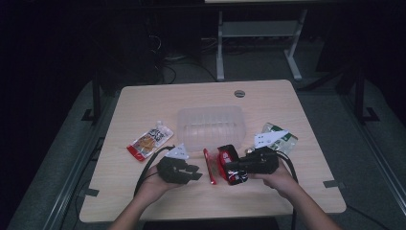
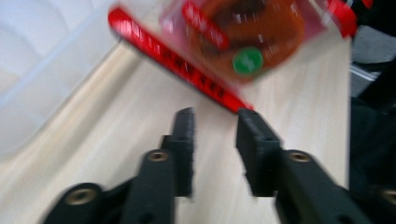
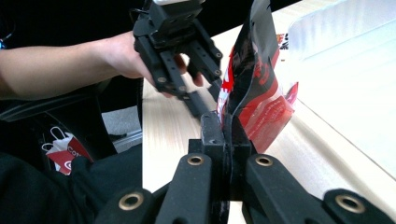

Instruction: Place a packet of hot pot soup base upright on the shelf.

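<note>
Right tool (image 3: 224, 140) clamped on a red-and-black snack packet (image 3: 254, 100), lifted off the table (image 1: 287, 105) at 6 o'clock of the clear tub (image 1: 210, 125). Left tool (image 2: 215, 135) with jaws apart, empty, at 9 o'clock of the packet.

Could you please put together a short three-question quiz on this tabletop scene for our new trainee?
1. True or false: the right gripper is shut on the red and black packet.
2. Which item lies farthest to the left on the table? A) green packet B) orange spouted pouch C) clear plastic container
3. Fill in: the left gripper's jaws are ____ and hold nothing.

Key: 1. True. 2. B. 3. Open.
</note>
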Demonstrator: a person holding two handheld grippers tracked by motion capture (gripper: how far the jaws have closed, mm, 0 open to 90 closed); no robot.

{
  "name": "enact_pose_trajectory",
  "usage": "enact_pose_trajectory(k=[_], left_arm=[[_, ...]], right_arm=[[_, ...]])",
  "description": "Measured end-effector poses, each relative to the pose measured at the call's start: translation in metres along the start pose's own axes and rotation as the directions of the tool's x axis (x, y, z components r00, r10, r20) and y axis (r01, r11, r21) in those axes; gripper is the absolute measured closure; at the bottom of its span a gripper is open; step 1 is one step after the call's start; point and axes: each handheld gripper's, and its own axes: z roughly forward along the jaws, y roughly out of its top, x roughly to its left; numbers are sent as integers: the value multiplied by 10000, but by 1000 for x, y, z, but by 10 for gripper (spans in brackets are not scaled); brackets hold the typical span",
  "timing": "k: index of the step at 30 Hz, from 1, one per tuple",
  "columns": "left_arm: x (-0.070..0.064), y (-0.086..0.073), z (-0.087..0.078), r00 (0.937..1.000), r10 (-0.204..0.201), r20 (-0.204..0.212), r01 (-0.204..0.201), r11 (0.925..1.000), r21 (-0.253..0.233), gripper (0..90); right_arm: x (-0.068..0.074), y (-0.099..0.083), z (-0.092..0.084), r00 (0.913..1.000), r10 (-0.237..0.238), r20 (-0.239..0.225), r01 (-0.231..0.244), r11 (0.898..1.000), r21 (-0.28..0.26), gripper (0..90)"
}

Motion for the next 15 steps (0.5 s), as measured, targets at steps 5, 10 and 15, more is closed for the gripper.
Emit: enact_pose_trajectory(k=[5,10,15], left_arm=[[3,-17,-15,9996,-244,-109,245,9997,77,452],[5,-34,-21,9990,-299,-326,310,9989,345,337],[7,-45,-30,9982,-427,-416,439,9986,280,310]], right_arm=[[0,5,-4,9998,-81,200,82,10000,-34,898],[-1,14,-7,9990,-191,401,197,9997,-130,898],[-7,27,-11,9979,-280,590,303,9988,-386,898]])
